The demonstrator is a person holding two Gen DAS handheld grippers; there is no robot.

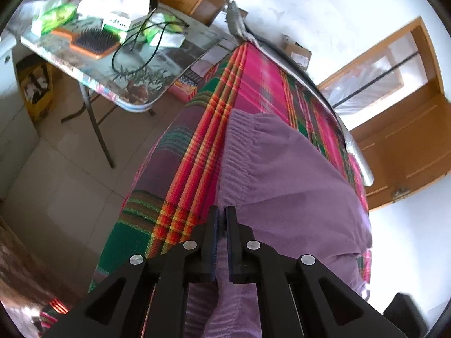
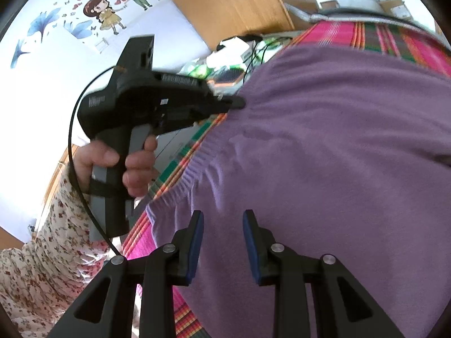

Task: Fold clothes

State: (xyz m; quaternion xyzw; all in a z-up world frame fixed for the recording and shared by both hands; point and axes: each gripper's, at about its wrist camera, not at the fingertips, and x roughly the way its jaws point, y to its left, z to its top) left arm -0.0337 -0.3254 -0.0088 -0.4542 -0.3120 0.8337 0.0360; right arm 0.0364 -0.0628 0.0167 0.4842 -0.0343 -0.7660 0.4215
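purple sweater (image 1: 284, 174) on the plaid bed (image 1: 253, 79)
my left claw (image 1: 222, 217) pinches its ribbed hem; my right claw (image 2: 223, 219) hovers apart above it.

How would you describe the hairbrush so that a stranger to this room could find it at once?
Start at the folding table standing on the floor beside the plaid-covered bed. Among the clutter on top, look by the black cable. The hairbrush has an orange paddle frame and dark bristles, unlike the white and green packets around it.
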